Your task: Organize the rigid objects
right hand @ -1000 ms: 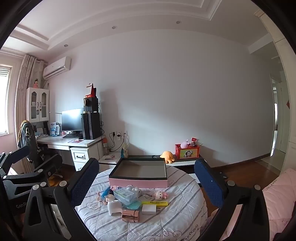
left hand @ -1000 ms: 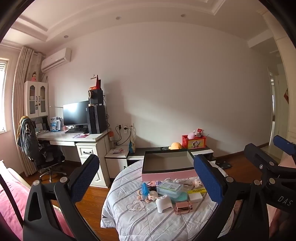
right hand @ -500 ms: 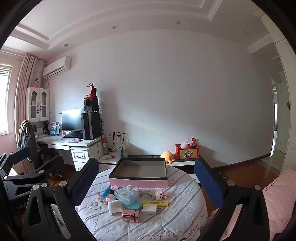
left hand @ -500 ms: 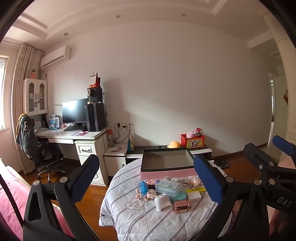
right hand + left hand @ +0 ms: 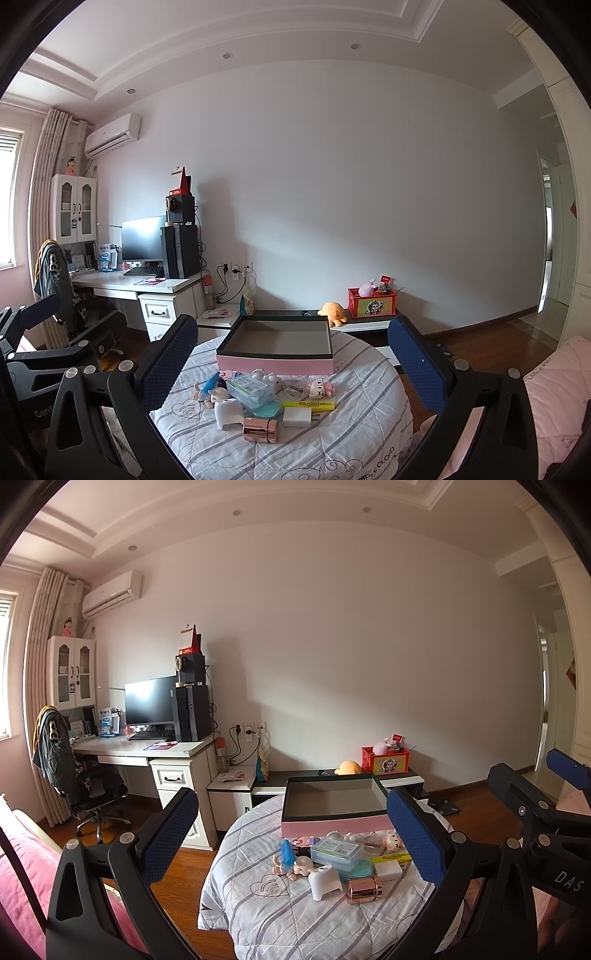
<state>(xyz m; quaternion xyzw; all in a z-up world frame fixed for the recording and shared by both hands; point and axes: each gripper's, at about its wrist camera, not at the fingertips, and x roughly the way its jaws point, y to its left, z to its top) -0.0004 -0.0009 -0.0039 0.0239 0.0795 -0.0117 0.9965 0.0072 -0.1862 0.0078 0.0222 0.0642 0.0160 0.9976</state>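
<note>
Two tools: I am holding my left tool (image 5: 291,834) and right tool (image 5: 291,362) gaping, empty.
Clutter: lying before the pink box (image 5: 275,363).

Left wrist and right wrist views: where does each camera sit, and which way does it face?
Left wrist: on the left gripper, open, facing the round table and pink box; right gripper at right edge.
Right wrist: on the right gripper, open, facing the same table; left gripper at left edge.
Shared: table, box, desk.

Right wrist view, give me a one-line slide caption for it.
Open right gripper faces a round table with an empty pink box and small clutter, including a yellow highlighter.
</note>
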